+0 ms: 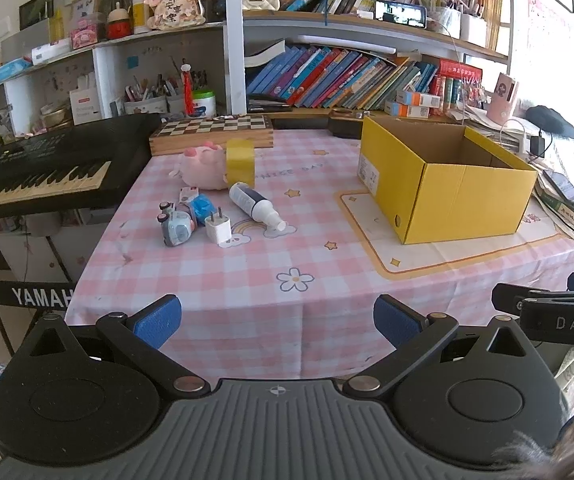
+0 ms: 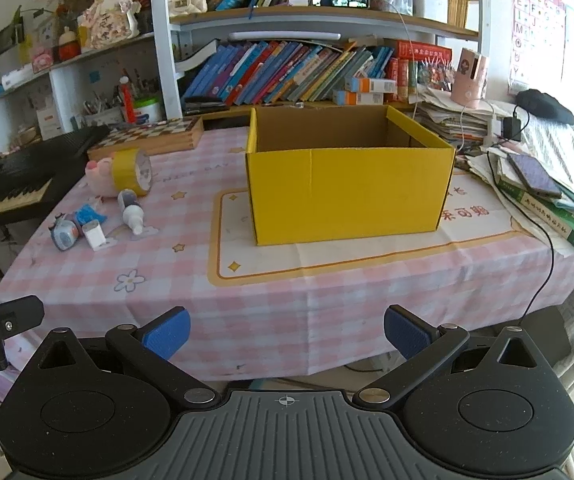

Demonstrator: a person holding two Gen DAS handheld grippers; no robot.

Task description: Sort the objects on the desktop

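An open yellow cardboard box (image 1: 447, 184) (image 2: 347, 192) stands on the pink checked tablecloth (image 1: 247, 264), its inside bare as far as I see. Left of it lie a pink plush pig (image 1: 201, 168), a yellow tape roll (image 1: 240, 160) (image 2: 129, 172), a white and navy bottle (image 1: 255, 204) (image 2: 132, 210), a white charger plug (image 1: 219, 229) (image 2: 96, 237), a small blue toy car (image 1: 177, 228) (image 2: 64, 234) and a blue packet (image 1: 201, 204). My left gripper (image 1: 277, 322) and right gripper (image 2: 285, 330) are open and empty, held before the table's front edge.
A chessboard box (image 1: 211, 130) lies at the table's back. A black Yamaha keyboard (image 1: 47, 168) stands to the left. Stacked books, a phone and cables (image 2: 543, 192) crowd the right. Bookshelves (image 1: 347, 76) rise behind.
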